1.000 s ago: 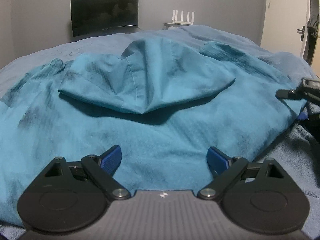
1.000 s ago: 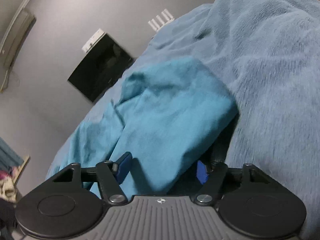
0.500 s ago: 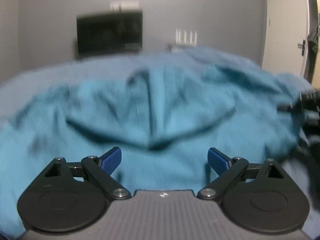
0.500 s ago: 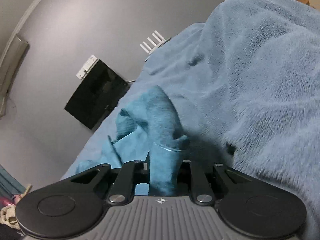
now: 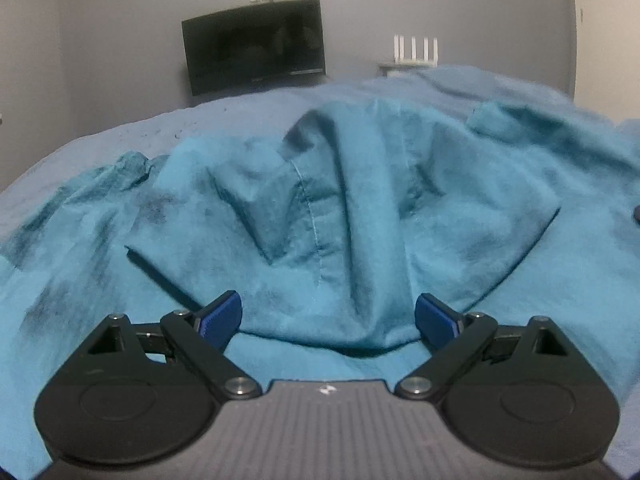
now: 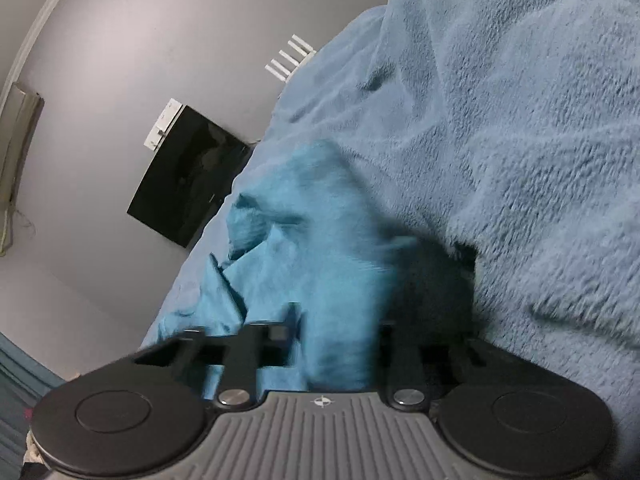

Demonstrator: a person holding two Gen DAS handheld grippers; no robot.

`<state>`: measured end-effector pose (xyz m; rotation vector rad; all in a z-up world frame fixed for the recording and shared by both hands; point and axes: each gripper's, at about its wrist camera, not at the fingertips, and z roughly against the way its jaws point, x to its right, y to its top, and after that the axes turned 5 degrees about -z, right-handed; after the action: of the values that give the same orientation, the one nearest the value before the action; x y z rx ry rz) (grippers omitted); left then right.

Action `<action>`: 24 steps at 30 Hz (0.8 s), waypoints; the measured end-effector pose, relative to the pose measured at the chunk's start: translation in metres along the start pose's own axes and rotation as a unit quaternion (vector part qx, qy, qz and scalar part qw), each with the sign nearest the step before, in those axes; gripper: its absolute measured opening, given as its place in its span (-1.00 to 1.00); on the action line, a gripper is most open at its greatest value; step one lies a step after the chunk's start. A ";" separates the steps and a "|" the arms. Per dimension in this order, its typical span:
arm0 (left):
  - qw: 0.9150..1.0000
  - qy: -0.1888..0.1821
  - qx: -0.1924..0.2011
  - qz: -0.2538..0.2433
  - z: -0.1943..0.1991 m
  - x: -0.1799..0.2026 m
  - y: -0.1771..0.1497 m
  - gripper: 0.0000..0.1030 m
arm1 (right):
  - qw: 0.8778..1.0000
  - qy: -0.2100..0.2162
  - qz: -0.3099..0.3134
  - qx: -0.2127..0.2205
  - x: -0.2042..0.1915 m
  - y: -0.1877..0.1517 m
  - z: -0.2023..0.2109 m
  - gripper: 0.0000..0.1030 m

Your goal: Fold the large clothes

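A large teal garment with a hood lies spread and creased on the bed. In the left wrist view my left gripper is open just above it. The hood's rounded lower edge sits between its blue pads, which do not press on it. In the right wrist view, a bunched fold of the teal garment runs up from between the jaws of my right gripper. The jaws are nearly closed and pinch the cloth, which hides their pads. They are opening slightly.
A fluffy blue blanket covers the bed under and around the garment. On the grey wall behind hangs a black screen, with a white router on a shelf to its right. A door edge shows far right.
My left gripper has moved forward, so the hood's edge is now between its fingers. My right gripper has shut on the garment's edge and rolled, bunching the cloth.
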<state>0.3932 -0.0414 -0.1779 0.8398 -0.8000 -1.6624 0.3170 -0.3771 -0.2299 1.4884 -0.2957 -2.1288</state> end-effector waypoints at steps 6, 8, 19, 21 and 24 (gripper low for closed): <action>0.994 -0.098 0.047 -0.019 0.040 0.021 -0.006 0.83 | 1.000 0.005 0.007 0.008 -0.004 0.001 0.001 -0.62; 0.992 -0.103 0.022 -0.073 0.037 0.042 -0.011 0.82 | 1.000 0.005 0.001 0.007 -0.004 0.002 -0.001 -0.59; 0.985 -0.128 0.033 -0.115 0.039 0.062 -0.025 0.82 | 1.000 -0.001 -0.029 -0.001 0.016 -0.001 0.003 -0.40; 0.982 -0.123 0.039 -0.141 0.043 0.064 -0.022 0.82 | 0.999 -0.002 -0.035 -0.001 0.016 -0.001 0.001 -0.40; 0.986 -0.101 0.062 -0.116 0.049 0.055 -0.011 0.83 | 0.999 -0.004 -0.036 -0.001 0.018 -0.001 0.000 -0.40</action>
<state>0.3356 -0.0878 -0.1687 0.8871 -0.9830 -1.9433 0.3117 -0.3865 -0.2449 1.5103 -0.2453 -2.1917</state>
